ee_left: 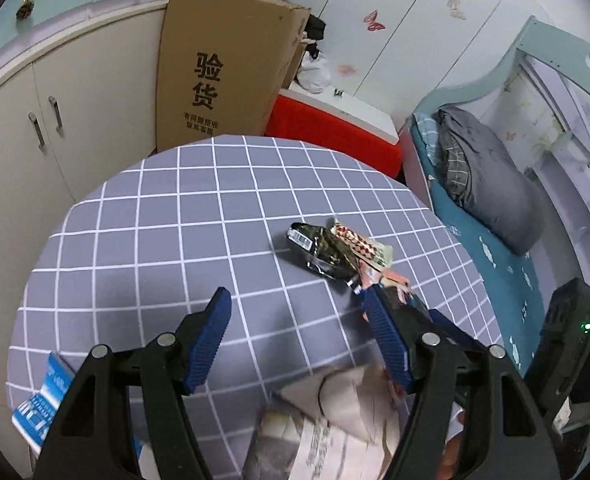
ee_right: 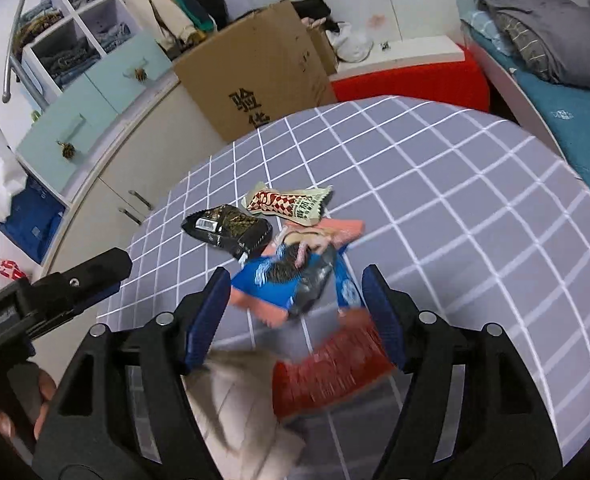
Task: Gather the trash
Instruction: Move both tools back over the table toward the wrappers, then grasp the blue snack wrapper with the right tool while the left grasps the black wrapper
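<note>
Inspection finds a round desk (ee_right: pixel 475 208) under a grey cloth with a white grid, bearing a cluster of snack wrappers near its middle. In the right wrist view the black wrapper (ee_right: pixel 227 230) lies flat, its long axis running from upper left to lower right, barcode end toward the left. The cream wrapper with red check pattern (ee_right: pixel 287 202) lies just behind it, long axis near level across the frame, its crimped end pointing right. A blue and pink wrapper (ee_right: pixel 295 276), crumpled, sits directly ahead of the right tongs (ee_right: pixel 297 280) and partly between the two blue pads; the pads stand wide apart and neither presses on it. A red wrapper (ee_right: pixel 327 368), blurred, lies lower in the same gap, its long axis rising to the right, its upper end against the right-hand pad; whether it is gripped I cannot tell. A pale crumpled bag (ee_right: pixel 235 400) lies beside it at the desk's near edge. The left tongs (ee_left: pixel 295 304) are likewise wide open over bare cloth, holding nothing; the black wrapper (ee_left: pixel 319 250) lies just beyond them. A cardboard box (ee_left: pixel 223 68) stands behind the desk.
</note>
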### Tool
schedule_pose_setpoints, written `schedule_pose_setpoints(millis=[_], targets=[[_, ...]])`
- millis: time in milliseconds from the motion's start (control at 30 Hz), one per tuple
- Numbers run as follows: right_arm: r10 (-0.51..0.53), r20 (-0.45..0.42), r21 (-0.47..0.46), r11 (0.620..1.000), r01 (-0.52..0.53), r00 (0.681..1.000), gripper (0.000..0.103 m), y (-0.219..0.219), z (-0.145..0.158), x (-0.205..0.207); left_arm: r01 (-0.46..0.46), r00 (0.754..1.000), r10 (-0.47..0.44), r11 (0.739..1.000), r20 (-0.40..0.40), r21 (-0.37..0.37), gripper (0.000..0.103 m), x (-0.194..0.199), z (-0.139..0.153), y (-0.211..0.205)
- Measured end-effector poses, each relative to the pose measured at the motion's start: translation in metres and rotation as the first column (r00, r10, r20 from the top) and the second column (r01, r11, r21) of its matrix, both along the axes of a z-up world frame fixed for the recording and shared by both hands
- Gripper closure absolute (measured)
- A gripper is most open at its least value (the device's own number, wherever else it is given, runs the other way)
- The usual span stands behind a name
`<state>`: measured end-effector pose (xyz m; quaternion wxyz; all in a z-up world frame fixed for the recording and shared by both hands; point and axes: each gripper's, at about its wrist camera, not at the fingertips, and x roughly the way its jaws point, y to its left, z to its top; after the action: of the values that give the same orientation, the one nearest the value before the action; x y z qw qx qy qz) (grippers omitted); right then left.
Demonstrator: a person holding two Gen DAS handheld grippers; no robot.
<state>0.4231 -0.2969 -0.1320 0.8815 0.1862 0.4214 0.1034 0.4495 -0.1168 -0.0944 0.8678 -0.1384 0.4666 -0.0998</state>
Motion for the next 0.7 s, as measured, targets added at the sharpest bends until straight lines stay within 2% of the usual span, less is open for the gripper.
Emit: schedule_pose_setpoints(millis=[67,100,133,167,200,233,267,367,500,567,633,667,700], targets=[[0.018,-0.019,-0.011,1.000,-0.018,1.000,0.040,0.005,-0.006,0.009,-0.008,1.000,0.008,1.000,-0.005,0.001,0.035,0.008,-0.004,-0.002],[0.025,-0.019,-0.003,1.000,-0.025,0.999,0.048,0.005,-0.008,0.010,-0.010,1.000,0.010,1.000,-0.008,0.003,0.035,0.015,-0.008,-0.004],[0.033,-0.024,0.006,0.999,-0.033,0.999,0.068,0.005,-0.010,0.013,-0.011,1.000,0.011,1.000,-0.009,-0.002,0.035,0.019,-0.010,-0.005],[0.039,-0.030,0.022,0.999,-0.039,0.999,0.078,0.003,-0.012,0.016,-0.008,1.000,0.008,1.000,-0.012,-0.014,0.035,0.024,-0.014,-0.007],[0.046,-0.029,0.056,0.997,-0.044,0.999,0.079,-0.001,-0.015,0.016,-0.008,1.000,0.007,1.000,-0.016,-0.023,0.035,0.028,-0.017,-0.008],[0.047,-0.022,0.069,0.997,-0.045,0.999,0.089,-0.004,-0.016,0.016,-0.011,1.000,0.011,0.999,-0.021,-0.033,0.035,0.032,-0.019,-0.009],[0.041,-0.015,0.070,0.997,-0.040,0.999,0.093,-0.008,-0.016,0.014,-0.016,1.000,0.015,0.999,-0.024,-0.045,0.035,0.036,-0.022,-0.010],[0.004,0.023,0.095,0.995,-0.006,1.000,0.096,-0.021,-0.010,0.009,-0.040,0.999,0.038,0.997,-0.036,-0.066,0.035,0.049,-0.033,-0.015],[-0.041,0.084,0.067,0.997,0.036,0.996,0.096,-0.028,0.002,0.002,-0.074,0.997,0.072,0.994,-0.029,-0.079,0.037,0.058,-0.040,-0.018],[-0.040,0.089,0.061,0.998,0.035,0.995,0.096,-0.027,0.003,0.002,-0.074,0.997,0.072,0.994,-0.023,-0.075,0.052,0.061,-0.042,-0.021],[-0.035,0.086,0.064,0.998,0.029,0.996,0.096,-0.025,0.001,0.002,-0.072,0.997,0.070,0.995,-0.030,-0.074,0.058,0.064,-0.045,-0.023],[-0.036,0.088,0.060,0.998,0.030,0.996,0.096,-0.025,0.001,0.003,-0.071,0.997,0.069,0.994,-0.036,-0.078,0.066,0.066,-0.047,-0.023],[-0.036,0.091,0.054,0.998,0.031,0.995,0.096,-0.024,0.002,0.003,-0.068,0.997,0.064,0.993,-0.043,-0.097,0.068,0.069,-0.050,-0.023]])
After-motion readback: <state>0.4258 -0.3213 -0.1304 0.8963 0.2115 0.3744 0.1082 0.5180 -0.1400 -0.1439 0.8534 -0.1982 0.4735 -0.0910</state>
